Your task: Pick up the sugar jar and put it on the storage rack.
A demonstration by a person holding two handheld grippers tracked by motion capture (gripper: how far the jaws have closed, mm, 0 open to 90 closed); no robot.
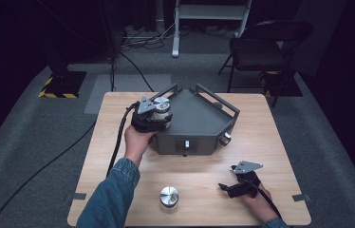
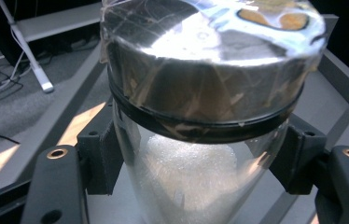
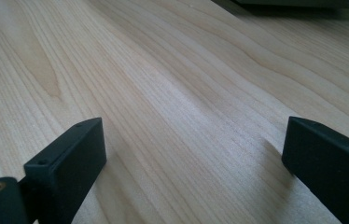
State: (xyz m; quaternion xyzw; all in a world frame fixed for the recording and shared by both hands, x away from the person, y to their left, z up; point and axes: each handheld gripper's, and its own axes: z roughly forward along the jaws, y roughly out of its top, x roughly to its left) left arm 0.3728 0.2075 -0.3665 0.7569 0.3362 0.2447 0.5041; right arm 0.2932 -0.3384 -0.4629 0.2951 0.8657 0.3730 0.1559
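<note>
- The wooden table carries everything you work with, and its pale grain runs under your right gripper in the right gripper view
- The dark grey angular tray sits on the far middle of the table, with raised rails along its back edges, a small knob at its front right corner and a small fitting on its front face
- Your left hand holds the left gripper over the tray's left corner, cable trailing back along your denim sleeve
- Your left gripper is clamped on a clear glass jar with a shiny metal lid; both pads press on the glass just below the lid's black rim, and a white grainy filling shows inside
- That jar stays upright, above the tray's grey floor near its left rail
- Your right gripper rests low over the table's near right part, well apart from the tray, jaws wide with only bare wood between them
- A second jar with a metal lid stands upright on the table near the front edge, between your two arms, touched by neither gripper
</note>
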